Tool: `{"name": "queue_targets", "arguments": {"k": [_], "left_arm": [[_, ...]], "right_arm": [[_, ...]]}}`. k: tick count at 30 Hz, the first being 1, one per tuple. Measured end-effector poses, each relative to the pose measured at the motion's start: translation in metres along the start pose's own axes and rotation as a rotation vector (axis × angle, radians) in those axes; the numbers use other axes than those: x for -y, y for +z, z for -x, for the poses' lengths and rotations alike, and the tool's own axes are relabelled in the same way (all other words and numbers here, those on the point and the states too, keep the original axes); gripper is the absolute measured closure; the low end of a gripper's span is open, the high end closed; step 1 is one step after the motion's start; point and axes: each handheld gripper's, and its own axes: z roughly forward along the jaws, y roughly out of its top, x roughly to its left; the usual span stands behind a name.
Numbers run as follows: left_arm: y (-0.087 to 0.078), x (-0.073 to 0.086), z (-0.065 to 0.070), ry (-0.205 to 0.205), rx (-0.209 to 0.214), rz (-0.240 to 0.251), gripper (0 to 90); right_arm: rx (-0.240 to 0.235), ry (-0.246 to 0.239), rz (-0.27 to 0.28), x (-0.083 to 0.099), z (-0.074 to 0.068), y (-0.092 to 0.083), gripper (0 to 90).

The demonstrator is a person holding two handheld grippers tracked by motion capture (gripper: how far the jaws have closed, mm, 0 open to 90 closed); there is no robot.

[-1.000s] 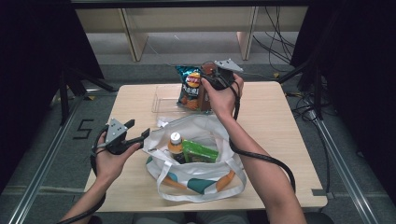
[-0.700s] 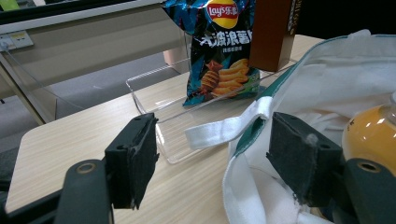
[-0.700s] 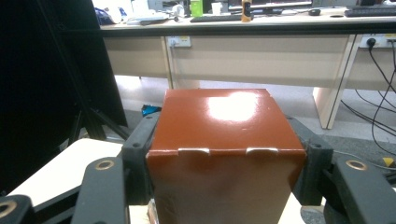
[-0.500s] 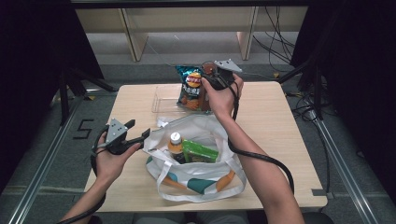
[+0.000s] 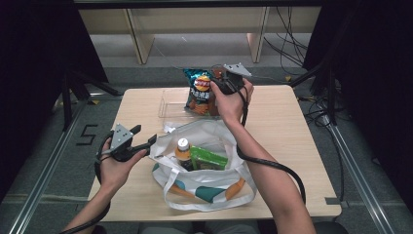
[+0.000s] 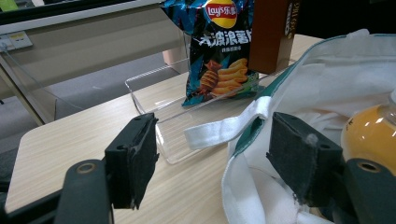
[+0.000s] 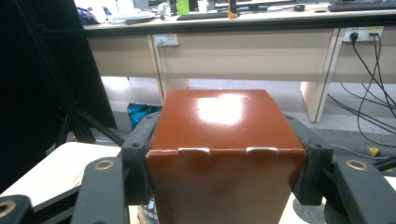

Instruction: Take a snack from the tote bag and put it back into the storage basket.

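My right gripper [image 5: 225,84] is shut on a brown carton [image 7: 219,140] and holds it upright over the back of the table, beside a blue chips bag [image 5: 200,91]. The chips bag [image 6: 219,51] stands in a clear plastic tray [image 5: 170,105], with the carton [image 6: 271,32] just to its right. A white tote bag [image 5: 204,183] lies open at the table's front and holds an orange-drink bottle [image 5: 182,150] and a green box [image 5: 208,158]. My left gripper [image 5: 145,134] is open at the bag's left rim, and the bag's strap [image 6: 224,128] lies beyond its jaws.
The wooden table [image 5: 292,126] has bare room at the right and at the far left. Beyond its far edge are desk legs and floor cables [image 5: 292,44]. A black stand [image 5: 68,92] rises left of the table.
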Motion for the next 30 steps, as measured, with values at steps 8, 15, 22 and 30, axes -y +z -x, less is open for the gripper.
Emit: {"name": "queue_targets", "arguments": {"k": [8, 15, 22, 30], "left_arm": [[0.0, 0.0, 0.0, 0.001, 0.001, -0.001, 31.7], [0.0, 0.0, 0.0, 0.001, 0.001, 0.0, 31.7], [0.0, 0.0, 0.0, 0.003, 0.002, -0.002, 31.6], [0.001, 0.0, 0.001, 0.006, 0.004, -0.003, 31.5]], "right_arm": [[0.004, 0.003, -0.027, 0.007, -0.003, 0.003, 38.7], [0.009, -0.022, -0.037, 0.01, -0.001, 0.007, 38.7], [0.006, -0.024, -0.047, 0.011, -0.001, 0.007, 38.6], [0.006, 0.0, -0.059, 0.012, -0.001, 0.009, 38.5]]}}
